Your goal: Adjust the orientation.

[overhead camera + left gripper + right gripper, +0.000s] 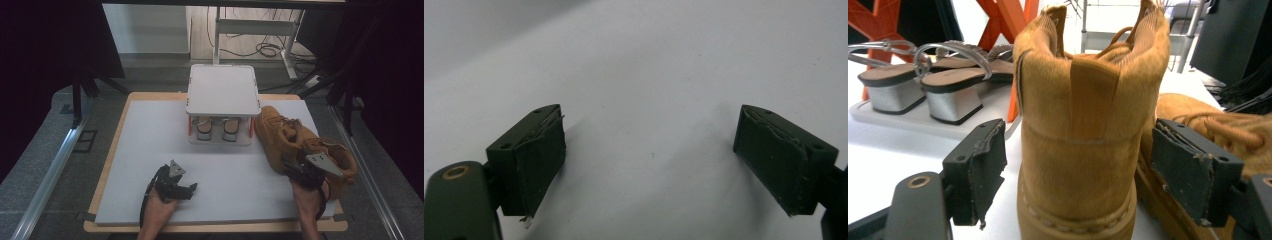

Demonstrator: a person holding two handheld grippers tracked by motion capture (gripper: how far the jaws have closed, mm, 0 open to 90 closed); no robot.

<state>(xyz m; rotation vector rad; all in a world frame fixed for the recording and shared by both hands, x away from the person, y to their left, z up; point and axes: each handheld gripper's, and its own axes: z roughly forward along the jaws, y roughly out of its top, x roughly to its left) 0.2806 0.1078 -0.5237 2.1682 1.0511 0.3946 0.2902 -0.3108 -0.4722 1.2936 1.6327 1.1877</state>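
We see the right gripper near the board's front right corner, its jaws spread to either side of the heel of the upright tan suede boot, pads clear of the suede. A second tan boot lies just beside it, toward the right edge. We judge the step to be either a release after placing or an approach to a heel grip; the frames do not decide which. The next move calls for drawing straight back along the heel's axis, or closing squarely on it, without nudging the neighbouring boot. The left gripper rests low over bare board near the front edge, jaws spread and empty. The white shoe rack stands at the back edge, silver block-heeled sandals on its lower shelf. Open room lies across the board's centre and left half; the right edge is crowded.
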